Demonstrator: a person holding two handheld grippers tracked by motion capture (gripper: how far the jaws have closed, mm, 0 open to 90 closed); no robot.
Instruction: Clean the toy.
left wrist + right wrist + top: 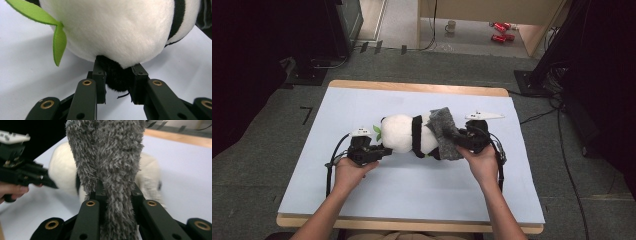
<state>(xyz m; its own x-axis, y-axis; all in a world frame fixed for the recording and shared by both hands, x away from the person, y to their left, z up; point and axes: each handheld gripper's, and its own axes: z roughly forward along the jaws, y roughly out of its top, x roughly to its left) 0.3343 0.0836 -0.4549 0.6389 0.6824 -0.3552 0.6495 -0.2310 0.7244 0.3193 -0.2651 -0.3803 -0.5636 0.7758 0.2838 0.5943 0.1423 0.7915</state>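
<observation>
Left gripper pinches the black ear of the panda toy lying mid-table, right gripper pinches the grey cloth draped over it; a hard tug may slip the fuzzy cloth free or drag the toy.

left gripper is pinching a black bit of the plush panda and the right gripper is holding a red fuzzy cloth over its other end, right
Not quite: the cloth is grey, not red, as the right gripper view shows, with the right gripper shut on it. The rest holds: the left gripper pinches a black part of the plush panda, and the cloth lies over its other end.
</observation>
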